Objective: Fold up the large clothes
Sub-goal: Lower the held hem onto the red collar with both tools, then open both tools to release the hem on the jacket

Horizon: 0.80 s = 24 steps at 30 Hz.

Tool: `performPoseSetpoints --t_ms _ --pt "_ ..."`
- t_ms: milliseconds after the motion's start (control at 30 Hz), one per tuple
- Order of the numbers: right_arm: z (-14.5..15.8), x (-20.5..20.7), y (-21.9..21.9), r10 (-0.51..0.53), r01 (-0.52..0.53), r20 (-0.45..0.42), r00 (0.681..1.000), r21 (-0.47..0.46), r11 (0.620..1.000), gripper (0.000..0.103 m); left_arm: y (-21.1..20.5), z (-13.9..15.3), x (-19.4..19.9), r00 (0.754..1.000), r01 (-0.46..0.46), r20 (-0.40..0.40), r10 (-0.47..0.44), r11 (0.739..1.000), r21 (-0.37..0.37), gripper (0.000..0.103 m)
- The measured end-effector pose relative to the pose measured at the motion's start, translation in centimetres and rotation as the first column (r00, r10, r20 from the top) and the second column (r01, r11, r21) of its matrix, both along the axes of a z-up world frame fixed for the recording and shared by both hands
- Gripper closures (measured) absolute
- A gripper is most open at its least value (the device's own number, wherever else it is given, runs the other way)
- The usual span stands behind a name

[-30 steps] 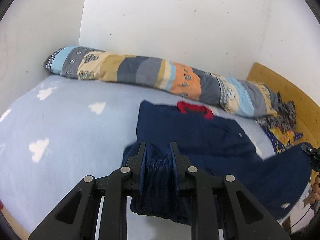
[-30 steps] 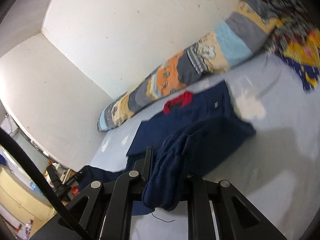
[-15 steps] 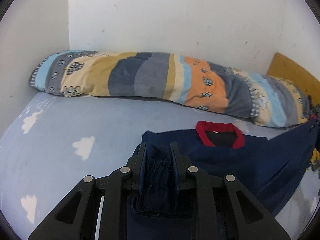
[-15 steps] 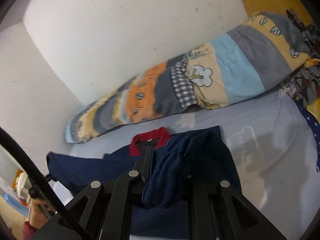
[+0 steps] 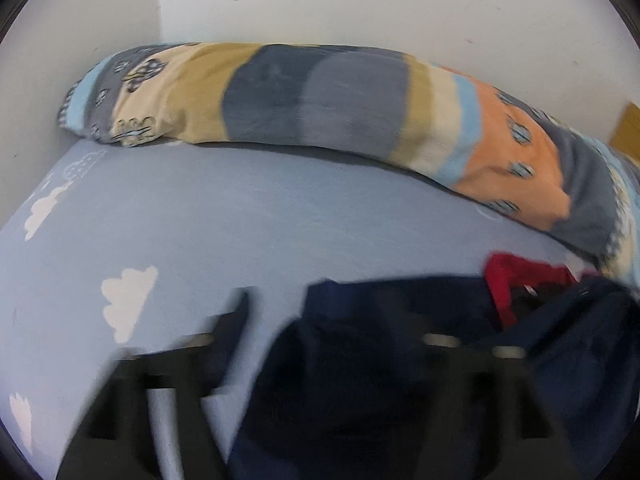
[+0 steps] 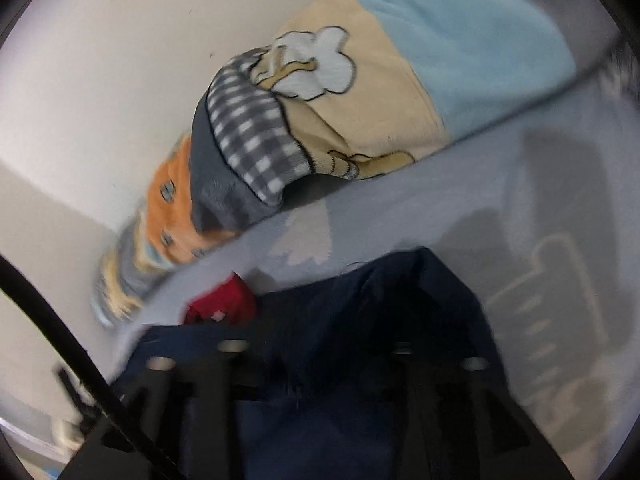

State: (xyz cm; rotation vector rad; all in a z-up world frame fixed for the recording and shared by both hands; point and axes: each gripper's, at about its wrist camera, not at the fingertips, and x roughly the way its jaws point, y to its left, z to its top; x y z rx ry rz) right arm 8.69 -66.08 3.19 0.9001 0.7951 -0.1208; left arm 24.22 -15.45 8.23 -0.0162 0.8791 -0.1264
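A navy shirt (image 5: 380, 360) with a red collar (image 5: 520, 276) lies on the light-blue bed sheet (image 5: 200, 220). In the blurred left wrist view my left gripper (image 5: 320, 320) has its fingers spread wide, with navy cloth lying loose between them. In the right wrist view the shirt (image 6: 360, 340) and its collar (image 6: 224, 304) show again; my right gripper (image 6: 316, 344) also looks spread, with cloth draped over it. Both views are motion-blurred.
A long striped bolster pillow (image 5: 320, 100) lies along the white wall at the back of the bed; it also shows in the right wrist view (image 6: 340, 112). A wooden board (image 5: 626, 128) stands at far right. A black cable (image 6: 72, 340) crosses the right view.
Both grippers have carried the shirt's hem forward to the collar end and spread open, letting go of the cloth. The pillow is now much closer.
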Motion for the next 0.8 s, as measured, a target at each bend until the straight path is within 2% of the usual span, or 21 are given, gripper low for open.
performPoseSetpoints --t_ms 67,167,233,267,333,433,533,600,633,700,733,767,800 --pt "0.3 -0.8 -1.2 -0.057 0.055 0.036 0.998 0.043 0.998 0.031 1.3 0.5 0.8 1.000 -0.029 0.009 0.029 0.998 -0.047 0.017" --pt "1.5 -2.6 -3.5 -0.126 0.111 0.120 0.985 0.124 0.986 0.030 3.6 1.8 0.7 0.998 -0.057 0.031 0.061 0.991 -0.124 0.017" --pt "3.3 -3.6 -3.8 -0.143 0.137 0.143 0.979 0.051 0.989 0.028 4.4 2.5 0.1 0.998 -0.037 0.044 0.044 0.986 -0.161 0.017" --pt "4.3 -3.8 -3.4 -0.117 0.116 0.160 0.980 0.013 0.993 0.028 4.4 2.8 -0.6 0.998 -0.022 0.059 0.032 0.986 -0.168 0.017" --pt "5.7 -3.3 -1.3 -0.019 0.033 0.161 0.987 -0.083 0.996 0.028 4.0 3.3 -2.1 0.995 0.031 0.098 -0.014 0.984 -0.173 0.017" --pt "6.3 -2.1 2.7 0.091 -0.062 0.113 0.989 -0.234 0.970 0.028 1.8 3.6 -4.2 0.981 0.123 0.165 -0.098 0.982 -0.145 0.017" --pt "4.5 -0.8 6.7 0.202 -0.176 0.060 0.978 -0.291 0.940 0.031 -1.9 1.7 -5.4 0.964 0.240 0.144 -0.224 0.965 -0.104 0.017" --pt "2.0 0.0 8.2 0.250 -0.237 0.016 0.968 -0.267 0.934 0.036 -3.3 -0.4 -5.6 0.954 0.290 0.100 -0.283 0.954 -0.069 0.017" --pt "1.0 0.1 8.2 0.255 -0.247 -0.004 0.967 -0.260 0.933 0.037 -3.6 -1.9 -5.5 0.956 0.286 0.082 -0.283 0.958 -0.027 0.017" --pt "-1.3 -0.2 7.7 0.235 -0.246 -0.072 0.969 -0.285 0.926 0.042 -2.8 -4.3 -5.0 0.967 0.250 0.046 -0.250 0.968 0.008 0.017" --pt "-2.2 -0.5 6.9 0.216 -0.233 -0.090 0.972 -0.295 0.927 0.052 -1.4 -5.5 -4.5 0.977 0.212 0.025 -0.212 0.977 0.001 0.019" --pt "-3.0 -1.3 5.4 0.175 -0.198 -0.105 0.979 -0.292 0.936 0.056 -0.1 -6.1 -4.2 0.983 0.185 0.015 -0.184 0.982 -0.027 0.021" --pt "-3.3 -1.9 4.2 0.142 -0.168 -0.109 0.984 -0.292 0.941 0.061 0.8 -6.2 -4.1 0.985 0.171 0.013 -0.171 0.983 -0.064 0.028"
